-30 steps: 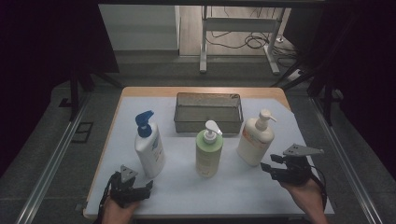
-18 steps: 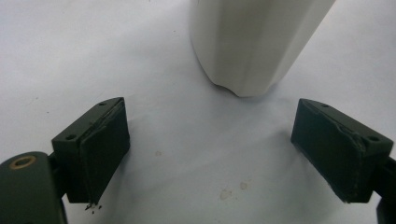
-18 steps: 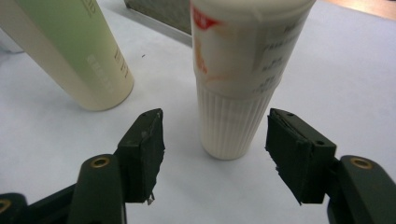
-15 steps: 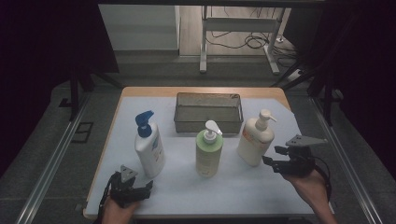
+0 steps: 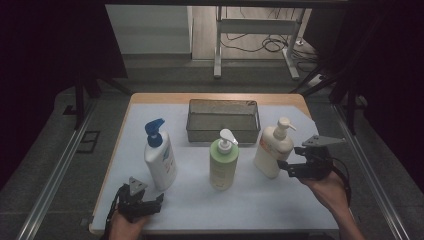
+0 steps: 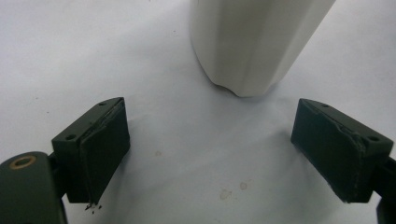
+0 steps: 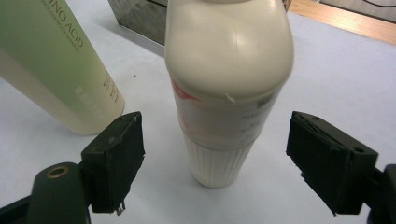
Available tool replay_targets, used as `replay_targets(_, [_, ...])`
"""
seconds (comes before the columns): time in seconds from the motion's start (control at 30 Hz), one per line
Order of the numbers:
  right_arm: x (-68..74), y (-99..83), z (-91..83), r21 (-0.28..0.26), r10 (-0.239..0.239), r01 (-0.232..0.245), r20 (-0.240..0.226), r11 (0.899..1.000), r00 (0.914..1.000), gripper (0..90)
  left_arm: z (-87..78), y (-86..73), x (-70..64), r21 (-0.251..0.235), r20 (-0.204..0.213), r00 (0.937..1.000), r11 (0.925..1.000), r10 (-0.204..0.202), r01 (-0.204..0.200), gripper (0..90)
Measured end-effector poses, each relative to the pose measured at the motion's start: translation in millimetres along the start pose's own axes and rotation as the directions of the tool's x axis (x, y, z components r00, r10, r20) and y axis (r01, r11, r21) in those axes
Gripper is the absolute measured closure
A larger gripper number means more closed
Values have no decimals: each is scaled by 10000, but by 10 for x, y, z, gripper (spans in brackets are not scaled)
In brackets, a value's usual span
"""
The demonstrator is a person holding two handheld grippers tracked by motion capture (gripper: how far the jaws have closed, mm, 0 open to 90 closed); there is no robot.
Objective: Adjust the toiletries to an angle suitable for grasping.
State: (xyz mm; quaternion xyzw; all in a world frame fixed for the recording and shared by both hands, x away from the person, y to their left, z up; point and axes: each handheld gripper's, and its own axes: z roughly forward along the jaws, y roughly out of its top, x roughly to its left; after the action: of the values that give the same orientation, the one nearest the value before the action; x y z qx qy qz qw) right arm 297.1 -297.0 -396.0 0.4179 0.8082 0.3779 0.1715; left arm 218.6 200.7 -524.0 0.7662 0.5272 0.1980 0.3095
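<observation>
Three pump bottles stand upright on the white mat (image 5: pixel 260 200). A white bottle with a blue pump (image 5: pixel 159 156) is at the left, a green one (image 5: pixel 223 161) in the middle, a cream one (image 5: pixel 272 148) at the right. My right gripper (image 5: pixel 283 168) is open just right of the cream bottle (image 7: pixel 224 93), whose body sits between and ahead of the jaws, untouched. My left gripper (image 5: pixel 159 199) rests open near the front left edge, and the base of the white bottle (image 6: pixel 254 42) stands just ahead of its jaws.
A metal mesh basket (image 5: pixel 223 120) sits at the back centre of the mat, behind the green bottle (image 7: pixel 51 65). The wooden table edge (image 5: pixel 215 97) runs behind it. Metal rails flank the table on both sides.
My right gripper has moved left and forward toward the cream bottle, ending close beside it. The left gripper has stayed where it was.
</observation>
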Motion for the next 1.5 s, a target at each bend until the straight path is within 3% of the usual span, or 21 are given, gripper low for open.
replay_targets(0.77, [-21, 191, 249, -71, -140, 141, 150, 9999, 9998, 211, 0, -1, -3, 2, 3, 10000, 10000, -36, 36, 112])
replay_targets(1.33, [2, 208, 373, 31, -240, 239, 198, 9997, 9995, 305, 0, -1, -3, 3, 3, 10000, 10000, -35, 35, 112])
replay_targets(1.5, [13, 211, 377, 115, -226, 222, 435, 9997, 9988, 344, 0, -1, -2, 4, 4, 10000, 10000, -33, 33, 112])
